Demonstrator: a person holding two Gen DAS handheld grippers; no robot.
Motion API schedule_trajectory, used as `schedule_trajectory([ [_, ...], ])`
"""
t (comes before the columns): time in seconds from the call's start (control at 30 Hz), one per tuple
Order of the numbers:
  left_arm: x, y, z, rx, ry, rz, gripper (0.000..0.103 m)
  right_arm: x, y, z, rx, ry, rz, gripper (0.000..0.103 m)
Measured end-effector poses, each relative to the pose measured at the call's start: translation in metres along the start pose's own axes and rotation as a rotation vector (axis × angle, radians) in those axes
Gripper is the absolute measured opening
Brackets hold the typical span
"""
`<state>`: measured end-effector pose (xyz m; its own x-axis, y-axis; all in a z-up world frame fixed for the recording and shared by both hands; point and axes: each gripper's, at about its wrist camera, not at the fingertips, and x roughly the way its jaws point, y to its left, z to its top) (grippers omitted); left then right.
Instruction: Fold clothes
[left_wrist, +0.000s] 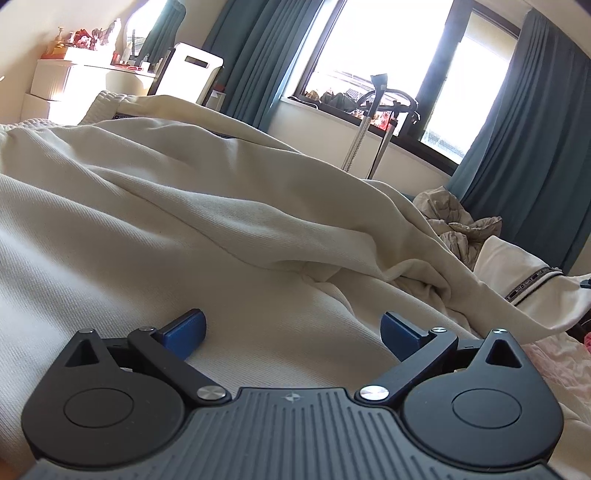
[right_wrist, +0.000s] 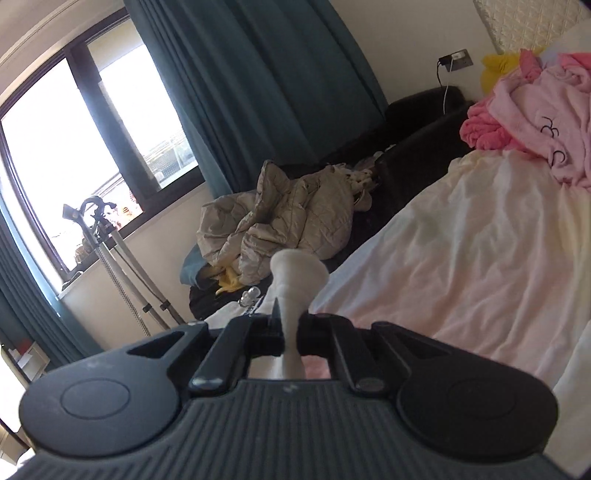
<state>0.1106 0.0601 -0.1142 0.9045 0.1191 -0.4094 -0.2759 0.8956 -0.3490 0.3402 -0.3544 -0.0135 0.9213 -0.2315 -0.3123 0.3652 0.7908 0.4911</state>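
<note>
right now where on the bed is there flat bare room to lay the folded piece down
The smoothest free patch is the pale sheet between the pink clothes pile by the headboard and the right gripper, which is shut on a bunch of cream fabric. Around the open left gripper the rumpled cream garment takes up the surface. The beige jacket crowds the dark sofa.
</note>
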Motion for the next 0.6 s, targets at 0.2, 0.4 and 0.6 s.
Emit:
schedule_trajectory([
  [0.2, -0.039, 0.009, 0.017, -0.050, -0.297, -0.135, 0.103, 0.020, -0.119, 0.016, -0.014, 0.010, -0.232, 0.004],
  [0.4, -0.008, 0.006, 0.022, -0.010, -0.107, -0.029, 0.103, 0.030, -0.175, -0.007, 0.074, 0.093, -0.290, 0.004],
  [0.6, -0.006, -0.001, 0.022, 0.041, -0.073, 0.003, 0.103, 0.016, -0.162, 0.023, 0.025, 0.012, -0.254, 0.004],
])
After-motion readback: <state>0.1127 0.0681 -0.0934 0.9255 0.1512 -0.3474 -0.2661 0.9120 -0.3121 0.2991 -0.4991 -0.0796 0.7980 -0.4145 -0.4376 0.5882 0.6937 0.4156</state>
